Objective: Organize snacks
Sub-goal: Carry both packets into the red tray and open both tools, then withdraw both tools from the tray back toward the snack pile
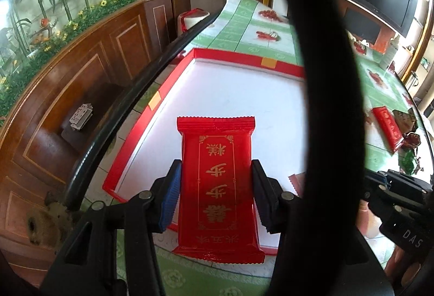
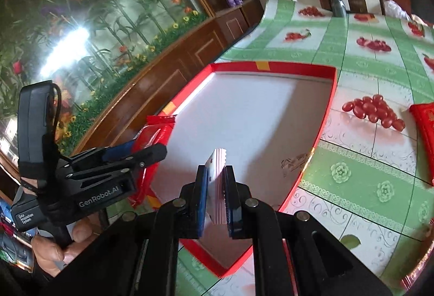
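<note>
Left gripper (image 1: 215,187) clamping red snack packet (image 1: 218,187), right gripper (image 2: 216,187) pinching pink wrapper (image 2: 217,182), red box (image 2: 271,66) bare inside

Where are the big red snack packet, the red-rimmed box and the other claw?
red snack packet (image 1: 217,182), left wrist view, middle of its printed face
red-rimmed box (image 2: 284,68), right wrist view, far rim
left claw (image 2: 152,145), right wrist view, at its fingertips

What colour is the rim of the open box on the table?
Red, with small orange tape patches; the box rim shows best in the right wrist view.
</note>
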The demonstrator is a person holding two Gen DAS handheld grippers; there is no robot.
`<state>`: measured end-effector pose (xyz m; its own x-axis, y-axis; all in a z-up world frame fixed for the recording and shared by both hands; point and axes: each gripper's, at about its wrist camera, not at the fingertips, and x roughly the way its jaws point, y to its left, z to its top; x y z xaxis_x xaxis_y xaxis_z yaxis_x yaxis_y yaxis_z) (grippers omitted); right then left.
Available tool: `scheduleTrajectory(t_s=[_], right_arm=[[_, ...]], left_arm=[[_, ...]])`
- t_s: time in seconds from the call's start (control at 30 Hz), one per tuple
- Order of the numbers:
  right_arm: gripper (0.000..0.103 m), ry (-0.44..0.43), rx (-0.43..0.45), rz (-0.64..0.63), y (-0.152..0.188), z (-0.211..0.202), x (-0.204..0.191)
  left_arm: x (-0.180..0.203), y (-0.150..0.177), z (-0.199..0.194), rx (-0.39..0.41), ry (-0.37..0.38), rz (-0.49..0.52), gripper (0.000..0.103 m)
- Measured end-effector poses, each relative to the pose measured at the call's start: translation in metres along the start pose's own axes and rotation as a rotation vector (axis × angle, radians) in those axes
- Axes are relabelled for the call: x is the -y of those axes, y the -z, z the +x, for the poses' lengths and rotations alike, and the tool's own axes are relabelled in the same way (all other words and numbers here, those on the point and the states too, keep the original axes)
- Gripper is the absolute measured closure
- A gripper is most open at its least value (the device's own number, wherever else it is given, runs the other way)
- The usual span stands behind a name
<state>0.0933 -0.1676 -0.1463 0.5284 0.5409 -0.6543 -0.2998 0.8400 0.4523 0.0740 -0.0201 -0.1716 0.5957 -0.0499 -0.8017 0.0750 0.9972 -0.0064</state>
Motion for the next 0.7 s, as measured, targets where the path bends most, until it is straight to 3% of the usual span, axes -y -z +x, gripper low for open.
scheduleTrajectory(t_s=[0.17, 0.23, 0.3, 0.33, 0.43, 0.5, 0.53, 0.7], right_arm=[[0.086, 0.028, 0.002, 0.022, -0.003, 0.001, 0.003], [0.085, 0.043, 0.007, 0.026, -0.001, -0.002, 0.004], [0.081, 0.055, 0.006, 0.031, 0.001, -0.006, 0.006], [0.081, 0.056, 0.006, 0.032, 0.001, -0.007, 0.007], [0.068, 0.076, 0.018, 0.028, 0.003, -0.015, 0.008], [0.049, 0.091, 0.027, 0.023, 0.004, -0.021, 0.008], [0.045, 0.097, 0.037, 0.024, 0.005, -0.025, 0.009], [0.044, 0.134, 0.057, 0.003, 0.014, -0.05, 0.01]], left_arm=[[-0.002, -0.002, 0.014, -0.029, 0.005, -0.003, 0.048], [-0.001, -0.002, 0.012, -0.015, -0.025, 0.01, 0.041], [0.002, -0.001, 0.006, 0.003, -0.055, 0.027, 0.027], [0.002, -0.001, 0.003, 0.013, -0.054, 0.03, 0.027], [0.006, -0.002, -0.007, 0.033, -0.048, 0.033, 0.026], [0.009, -0.003, -0.015, 0.053, -0.055, 0.036, 0.025], [0.01, -0.003, -0.019, 0.059, -0.055, 0.036, 0.025], [0.021, -0.004, -0.038, 0.08, -0.027, 0.041, 0.023]])
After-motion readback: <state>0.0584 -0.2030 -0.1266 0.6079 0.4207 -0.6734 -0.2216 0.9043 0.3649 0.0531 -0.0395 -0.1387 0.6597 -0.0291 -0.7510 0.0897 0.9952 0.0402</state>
